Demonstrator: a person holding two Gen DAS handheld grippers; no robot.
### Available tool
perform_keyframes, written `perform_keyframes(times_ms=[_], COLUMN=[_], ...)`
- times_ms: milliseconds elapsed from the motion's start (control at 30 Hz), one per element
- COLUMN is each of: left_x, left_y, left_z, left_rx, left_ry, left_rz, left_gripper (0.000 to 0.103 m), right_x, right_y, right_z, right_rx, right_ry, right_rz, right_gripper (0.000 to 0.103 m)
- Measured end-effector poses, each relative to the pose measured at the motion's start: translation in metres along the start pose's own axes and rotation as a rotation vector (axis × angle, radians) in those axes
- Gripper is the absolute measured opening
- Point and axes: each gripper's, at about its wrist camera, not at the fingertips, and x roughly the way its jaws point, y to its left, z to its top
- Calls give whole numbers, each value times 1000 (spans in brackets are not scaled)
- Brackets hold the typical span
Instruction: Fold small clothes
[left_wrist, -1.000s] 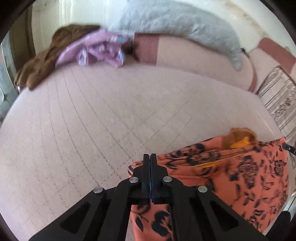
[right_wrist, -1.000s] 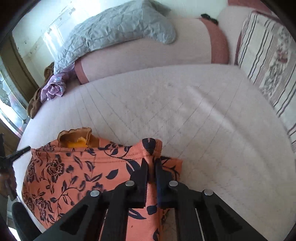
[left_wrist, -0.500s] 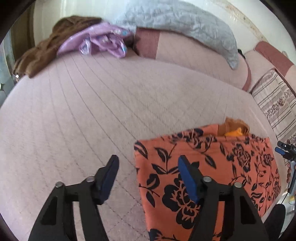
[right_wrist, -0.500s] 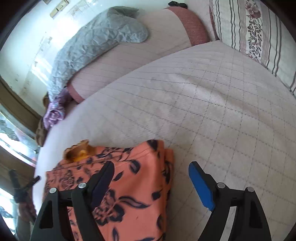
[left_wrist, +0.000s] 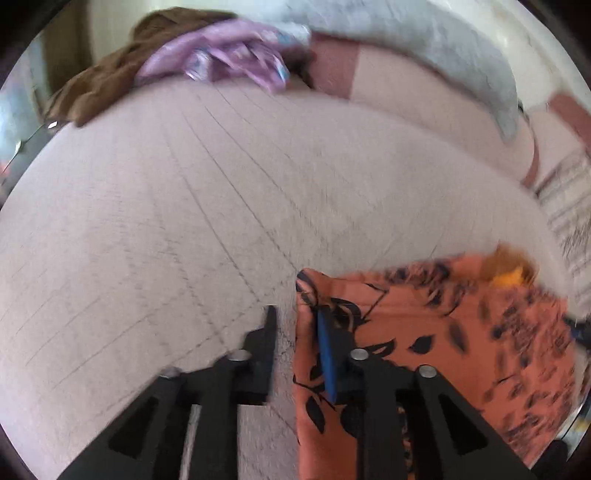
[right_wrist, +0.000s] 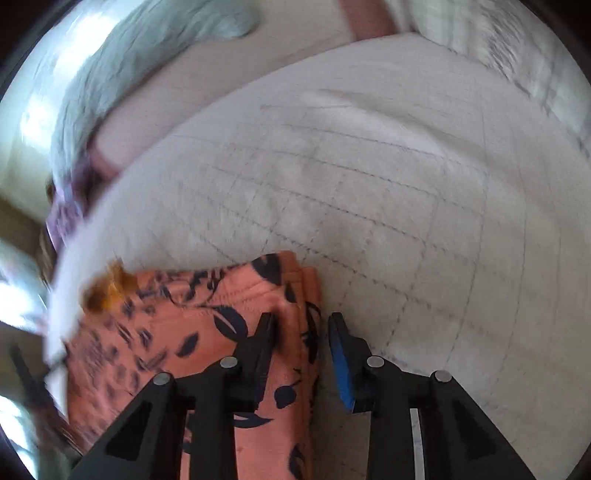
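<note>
The orange flowered garment (left_wrist: 424, 332) lies flat on the near edge of the pale quilted bed cover (left_wrist: 184, 221), already folded into a layered block, with a bit of yellow lining (left_wrist: 511, 277) poking out at its far edge. The left gripper (left_wrist: 297, 343) is spread and straddles the garment's left edge, one finger over the cloth and the other over bare cover. The right gripper (right_wrist: 301, 345) is likewise parted, astride the stacked right edge (right_wrist: 308, 295). Neither pinches anything.

The risk, as I see it, is a partial grab: those layers sit loosely, so closing on only the top ply would peel the fold apart when lifted. Closing too deep could catch the bed cover and drag it along. Uneven lifting would skew the block. A purple garment (left_wrist: 229, 55) and a brown one (left_wrist: 110, 74) wait far left.
</note>
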Motion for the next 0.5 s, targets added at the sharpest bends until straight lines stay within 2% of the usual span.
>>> perform_keyframes(times_ms=[67, 100, 167, 233, 333, 433, 500], left_x=[-26, -41, -65, -86, -101, -95, -86], left_y=[-2, -5, -14, -32, -64, -101, -123], left_z=[-3, -7, -19, -37, -70, -95, -111], left_rx=[7, 21, 24, 40, 73, 118, 156], left_ry=[-56, -83, -121, -144, -137, -97, -59], left_rz=[-6, -4, -23, -61, -135, -191, -205], left_gripper=[32, 34, 50, 60, 63, 63, 63], right_x=[-21, -34, -65, -93, -118, -126, -114], right_y=[-4, -6, -15, -32, -51, -53, -50], right_z=[-9, -15, -33, -58, -116, -165, -189], right_rx=[25, 22, 45, 143, 312, 380, 451], right_ry=[-32, -66, -110, -138, -130, -149, -123], right_rz=[19, 27, 40, 102, 243, 278, 334], right_gripper=[93, 93, 93, 93, 93, 93, 92])
